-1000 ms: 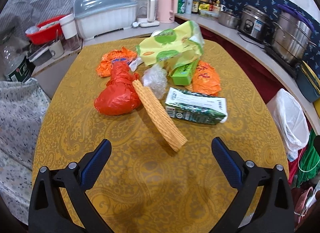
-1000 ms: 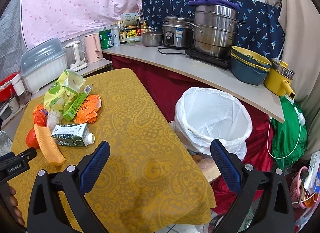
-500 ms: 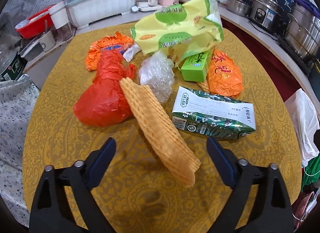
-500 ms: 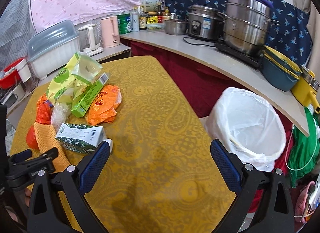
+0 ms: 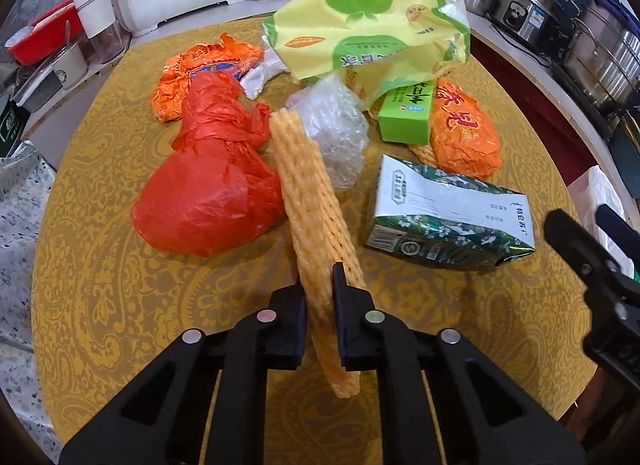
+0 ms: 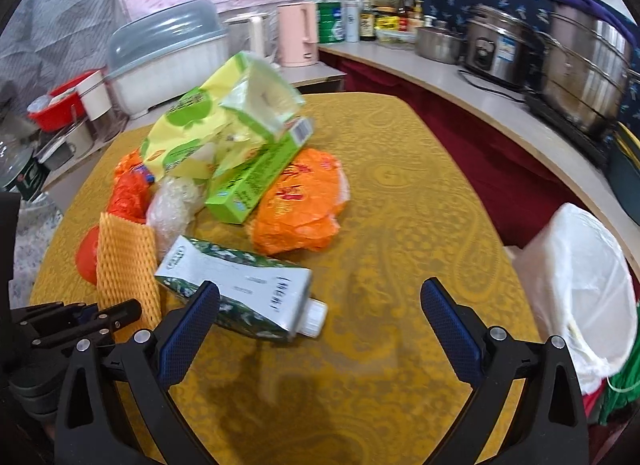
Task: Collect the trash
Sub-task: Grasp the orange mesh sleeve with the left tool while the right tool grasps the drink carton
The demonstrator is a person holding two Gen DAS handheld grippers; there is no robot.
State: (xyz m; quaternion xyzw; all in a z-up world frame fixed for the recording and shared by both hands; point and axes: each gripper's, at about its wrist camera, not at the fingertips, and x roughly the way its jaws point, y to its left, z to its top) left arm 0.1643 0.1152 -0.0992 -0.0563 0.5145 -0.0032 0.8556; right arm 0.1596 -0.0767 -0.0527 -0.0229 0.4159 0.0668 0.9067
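Observation:
A heap of trash lies on the yellow patterned table (image 5: 120, 305). My left gripper (image 5: 320, 289) is shut on the near end of an orange foam net sleeve (image 5: 308, 201), which leans up toward the heap. Around the sleeve lie a red plastic bag (image 5: 208, 201), a bubble-wrap wad (image 5: 332, 133), a green milk carton (image 5: 448, 217), a green box (image 5: 408, 117), orange wrappers (image 5: 464, 137) and a yellow-green bag (image 5: 372, 21). My right gripper (image 6: 320, 301) hangs open just above the table, its left finger beside the carton (image 6: 240, 297). The white-lined bin (image 6: 584, 285) stands to the right of the table.
A counter (image 6: 480, 97) with steel pots (image 6: 580, 77), a rice cooker (image 6: 500, 49), a pink kettle (image 6: 298, 33) and bottles runs behind and to the right. A covered dish rack (image 6: 168, 57) and a red basin (image 6: 60, 109) sit at the back left.
My left gripper came down over the foam sleeve and shut on it. The right gripper swung left from the bin toward the carton and sank closer to the table.

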